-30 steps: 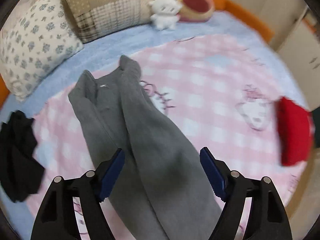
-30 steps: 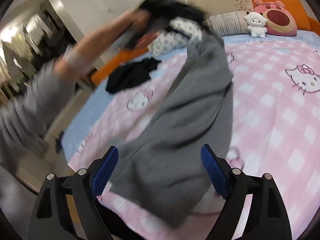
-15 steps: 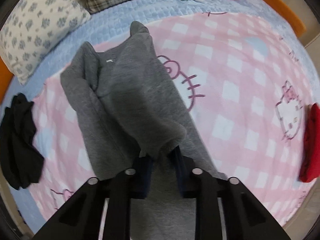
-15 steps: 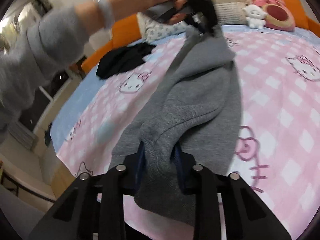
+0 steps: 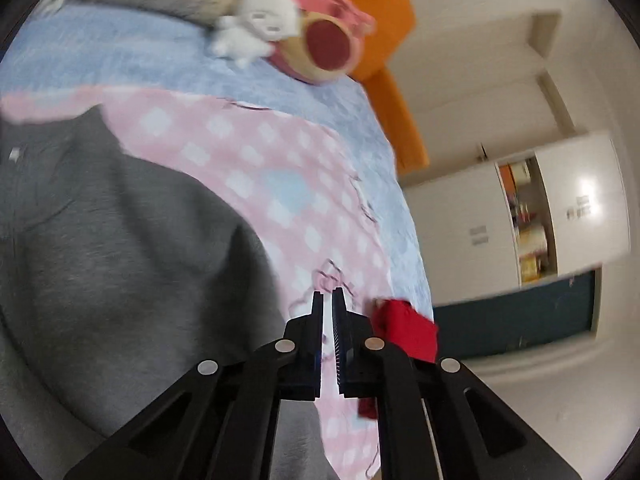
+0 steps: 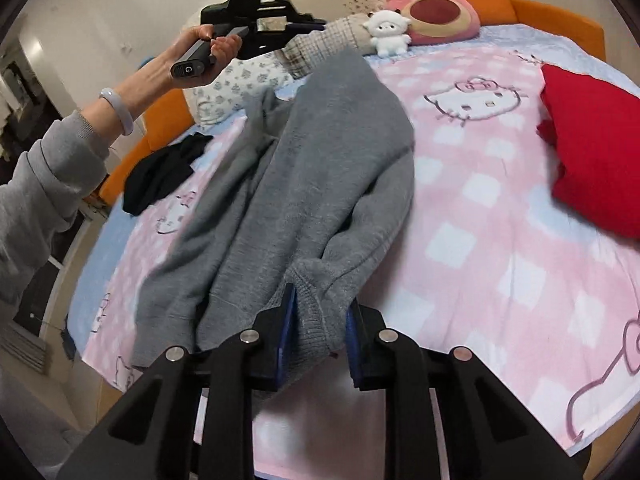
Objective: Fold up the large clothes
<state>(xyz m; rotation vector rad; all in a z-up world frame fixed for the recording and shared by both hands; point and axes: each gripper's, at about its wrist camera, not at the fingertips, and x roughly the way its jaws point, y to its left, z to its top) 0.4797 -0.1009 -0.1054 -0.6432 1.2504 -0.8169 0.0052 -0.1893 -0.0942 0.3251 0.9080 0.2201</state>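
Grey knitted sweater lies rumpled on the pink checked cartoon-cat blanket covering the bed, with one red folded garment to its right and one black garment to its left. Two plush toys, a white lamb and a pink bear cushion, sit by the pillows. The right gripper is clamped on the sweater's ribbed hem. The left gripper, raised in a grey-sleeved hand, has its jaws together, nothing between them.
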